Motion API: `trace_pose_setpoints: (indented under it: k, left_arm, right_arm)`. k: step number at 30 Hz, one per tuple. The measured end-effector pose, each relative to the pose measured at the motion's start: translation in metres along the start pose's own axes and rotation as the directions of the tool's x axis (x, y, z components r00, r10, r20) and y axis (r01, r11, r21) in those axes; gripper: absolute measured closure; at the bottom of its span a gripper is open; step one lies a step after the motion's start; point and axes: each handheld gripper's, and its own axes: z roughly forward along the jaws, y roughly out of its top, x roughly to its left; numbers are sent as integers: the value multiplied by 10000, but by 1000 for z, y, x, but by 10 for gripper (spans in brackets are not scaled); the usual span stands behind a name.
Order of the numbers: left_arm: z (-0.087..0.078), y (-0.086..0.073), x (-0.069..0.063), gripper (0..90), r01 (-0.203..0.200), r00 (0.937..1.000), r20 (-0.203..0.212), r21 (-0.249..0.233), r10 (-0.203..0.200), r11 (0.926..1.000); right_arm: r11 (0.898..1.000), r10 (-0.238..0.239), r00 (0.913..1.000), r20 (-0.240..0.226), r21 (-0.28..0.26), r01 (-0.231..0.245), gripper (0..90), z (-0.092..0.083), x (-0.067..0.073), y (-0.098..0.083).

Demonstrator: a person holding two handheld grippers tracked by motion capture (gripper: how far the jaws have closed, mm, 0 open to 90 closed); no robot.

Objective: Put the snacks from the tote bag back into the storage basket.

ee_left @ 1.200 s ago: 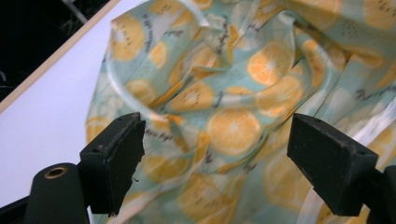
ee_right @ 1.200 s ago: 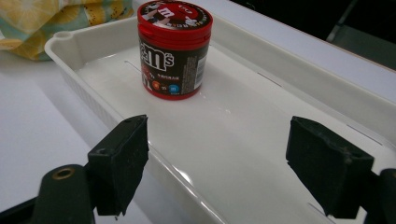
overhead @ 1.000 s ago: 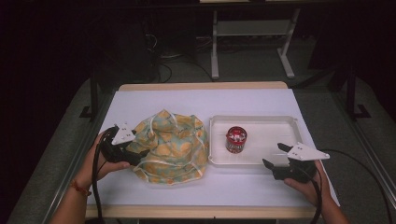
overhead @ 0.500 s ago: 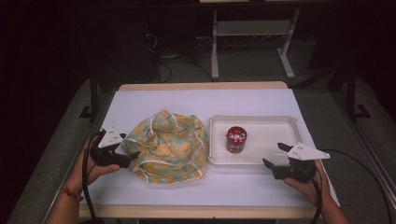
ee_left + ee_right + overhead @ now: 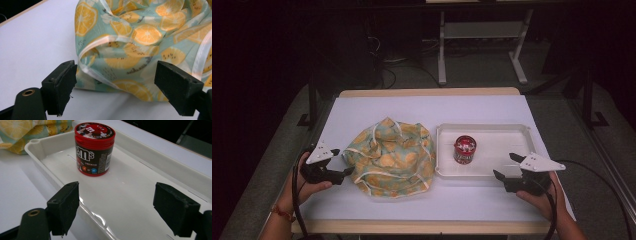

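On the table point(image 5: 362, 107), the cloth point(image 5: 391, 156) is lying beside the tray point(image 5: 512, 131). Both jaws of the left gripper point(image 5: 117, 90) are standing wide apart right by its edge. Near the tray, the right gripper point(image 5: 116, 207) is gaping wide too.

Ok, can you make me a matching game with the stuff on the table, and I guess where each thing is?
Things:
1. fruit-print cloth
2. red candy tub
3. white tray
4. left gripper

Places or states:
A. stands upright inside the tray
B. lies crumpled on the table, left of the tray
C. open, right at the cloth's edge
D. sits on the table's right half

Pairs: 1-B, 2-A, 3-D, 4-C
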Motion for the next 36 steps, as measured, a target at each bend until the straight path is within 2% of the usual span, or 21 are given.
trace_pose_setpoints:
  k: [10,13,15,20,23,28,33,36]
  left_arm:
    - [2,-21,2,172,275,9996,-55,-253,-276,9993]
    - [2,-28,2,172,498,9987,74,-521,-495,9974]
    - [2,-31,3,172,488,9988,47,-443,-486,9978]
    - [3,-40,2,172,700,9975,-45,-610,-704,9957]
    - [3,-43,2,172,845,9962,-168,-733,-859,9937]
    - [4,-47,1,172,924,9957,-37,-741,-929,9930]
    - [1,-47,1,171,1081,9941,99,-987,-1077,9892]
    - [0,-45,0,164,988,9951,89,-983,-984,9902]
  right_arm:
    - [10000,-28,10000,11,29,28,204,0,0,0]
    - [10000,-49,10000,11,29,49,204,0,1,0]
    - [10000,-42,10000,21,32,42,204,0,0,0]
    - [9999,-107,9999,52,49,107,204,0,1,0]
    - [9999,-140,9999,55,58,140,204,0,1,1]
    - [9999,-164,9998,89,36,163,204,0,1,1]
    - [9998,-192,9998,68,38,191,204,1,1,1]
    - [9998,-195,9998,66,43,195,204,1,1,1]
